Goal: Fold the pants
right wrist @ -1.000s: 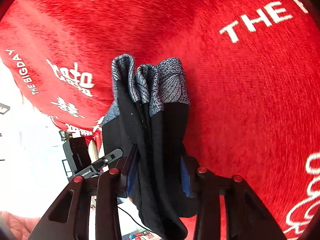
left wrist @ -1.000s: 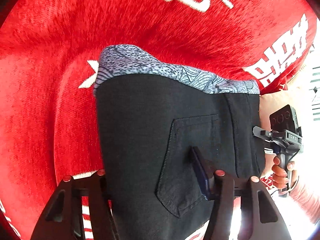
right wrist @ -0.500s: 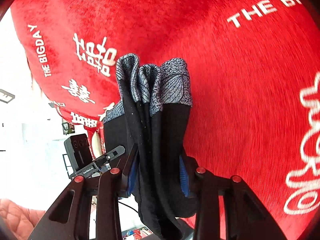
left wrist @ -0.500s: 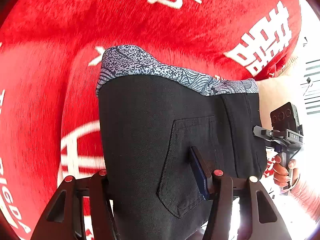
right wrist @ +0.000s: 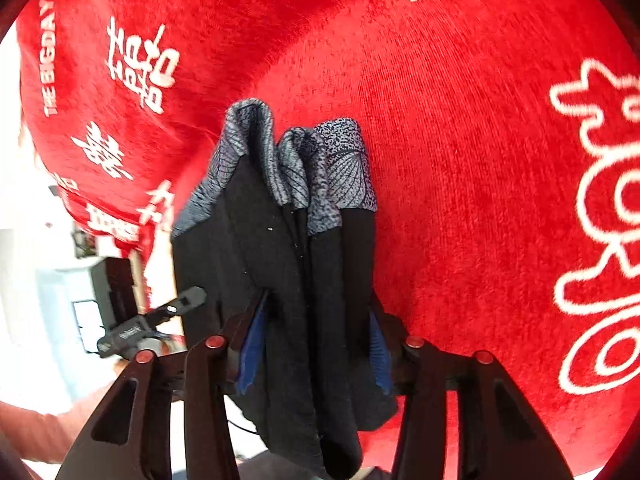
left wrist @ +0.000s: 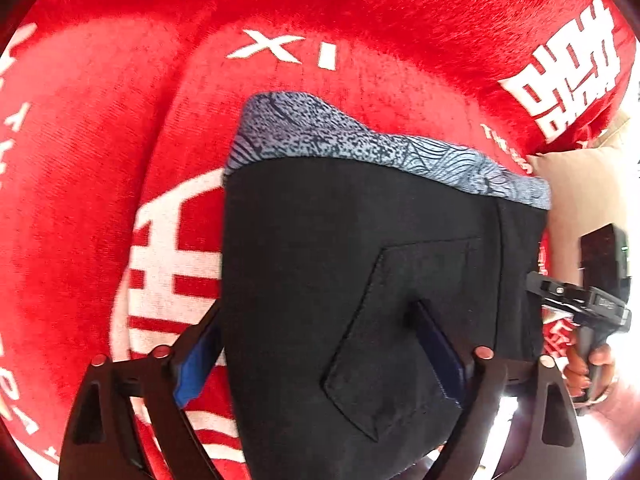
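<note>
The black pants (left wrist: 340,264) with a blue-grey patterned band (left wrist: 360,140) hang in the air over the red cloth. In the left wrist view the back pocket (left wrist: 404,320) faces me, and my left gripper (left wrist: 320,344) is shut on the pants near it. In the right wrist view the pants (right wrist: 288,264) hang bunched in folds with the patterned band (right wrist: 320,168) at the far end. My right gripper (right wrist: 312,340) is shut on the bunched fabric. The right gripper also shows in the left wrist view (left wrist: 588,304), held by a hand.
A red plush cloth with white lettering (left wrist: 120,160) covers the table below, also in the right wrist view (right wrist: 480,160). Its edge drops off at the left of the right wrist view (right wrist: 100,220). A bright white room lies beyond.
Both grippers have carried the pants across the red cloth; the lettering beneath has shifted. The left gripper's left pad now shows beside the fabric. The grip on the pants is unchanged.
</note>
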